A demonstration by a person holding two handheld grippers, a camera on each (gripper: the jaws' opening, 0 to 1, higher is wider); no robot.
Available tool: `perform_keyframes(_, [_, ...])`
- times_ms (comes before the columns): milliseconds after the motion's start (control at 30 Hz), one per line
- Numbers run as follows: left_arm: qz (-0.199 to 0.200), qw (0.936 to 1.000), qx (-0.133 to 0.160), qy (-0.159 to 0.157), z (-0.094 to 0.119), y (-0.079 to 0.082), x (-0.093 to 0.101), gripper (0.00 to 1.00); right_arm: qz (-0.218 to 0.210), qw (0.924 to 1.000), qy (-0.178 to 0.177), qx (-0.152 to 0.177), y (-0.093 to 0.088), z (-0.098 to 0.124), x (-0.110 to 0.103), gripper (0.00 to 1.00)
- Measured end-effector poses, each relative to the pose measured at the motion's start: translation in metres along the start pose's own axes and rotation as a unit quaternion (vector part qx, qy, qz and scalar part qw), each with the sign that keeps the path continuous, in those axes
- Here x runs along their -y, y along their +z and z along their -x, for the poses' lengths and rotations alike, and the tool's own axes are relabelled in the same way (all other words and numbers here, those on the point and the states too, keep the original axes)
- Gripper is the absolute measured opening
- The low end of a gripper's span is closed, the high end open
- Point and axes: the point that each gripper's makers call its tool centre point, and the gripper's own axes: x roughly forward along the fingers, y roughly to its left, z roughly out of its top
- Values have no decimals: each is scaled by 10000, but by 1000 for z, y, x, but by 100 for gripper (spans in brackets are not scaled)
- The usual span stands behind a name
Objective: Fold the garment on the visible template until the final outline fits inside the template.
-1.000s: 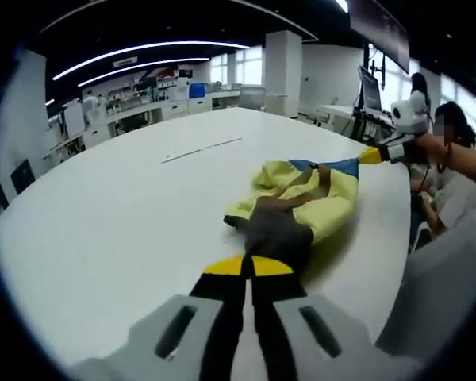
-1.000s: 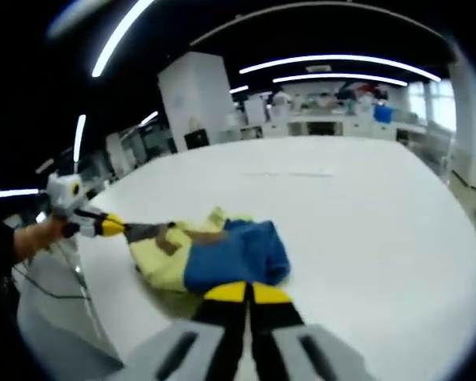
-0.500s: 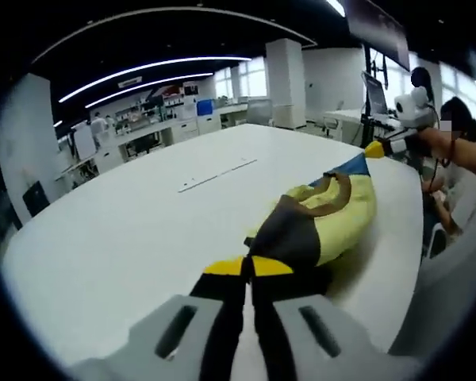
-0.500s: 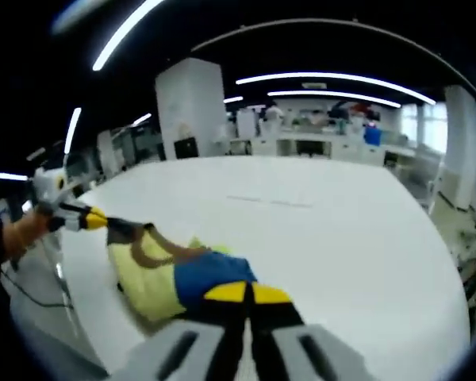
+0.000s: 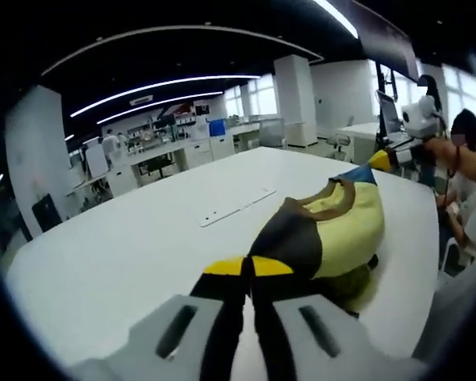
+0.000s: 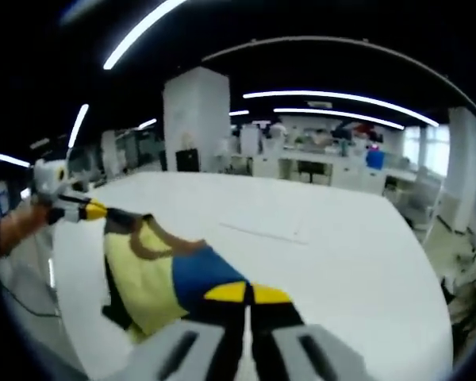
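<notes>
A yellow garment with a dark grey sleeve, brown trim and a blue part hangs stretched between both grippers above the white table. My left gripper is shut on the dark grey end. The right gripper holds the blue corner at the far end, in a person's hand. In the right gripper view my right gripper is shut on the blue part of the garment. There the left gripper grips the grey corner at the left. A thin template marking lies on the table beyond.
The table's rounded edge runs close under the garment on the person's side. A seated person and a monitor are at the right. A white pillar and lab benches stand behind the table.
Both grippers have risen with the garment. It lay bunched on the table and now hangs off it, pulled taut between them.
</notes>
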Motion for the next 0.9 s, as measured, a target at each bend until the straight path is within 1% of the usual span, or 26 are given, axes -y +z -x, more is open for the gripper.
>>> perform_keyframes(133, [3,10000,25,47,-17,4,-11,0,-56,9999,-54,72,11,-14,10,0])
perform_keyframes(233, [14,10000,37,58,-28,8,-15,0,-63,9999,-93,89,16,-24,17,0])
perform_keyframes(333, [204,9997,86,50,-40,10,-24,0,-58,9999,-131,84,20,-38,25,0])
perform_keyframes(433, [493,9987,121,12,-55,14,-31,0,-122,9998,-155,23,18,-52,33,0])
perform_keyframes(533, [519,9985,156,35,-72,18,-39,0,-296,9994,-180,32,18,-67,42,0])
perform_keyframes(600, [456,9989,92,73,-82,16,-43,0,-350,9991,-221,47,18,-75,46,0])
perform_keyframes(633, [440,9990,64,88,-87,15,-45,0,-406,9989,-248,33,18,-84,55,0])
perform_keyframes(667, [441,9990,16,90,-94,12,-48,0,-447,9986,-267,36,18,-88,59,0])
perform_keyframes(767, [467,9988,-60,110,-109,5,-54,0,-565,9979,-310,32,16,-101,63,0])
perform_keyframes(833, [498,9986,-104,136,-122,-1,-60,0,-689,9970,-343,-21,11,-114,71,0])
perform_keyframes(900, [537,9983,-156,163,-132,-6,-63,0,-723,9967,-365,-39,7,-122,72,0])
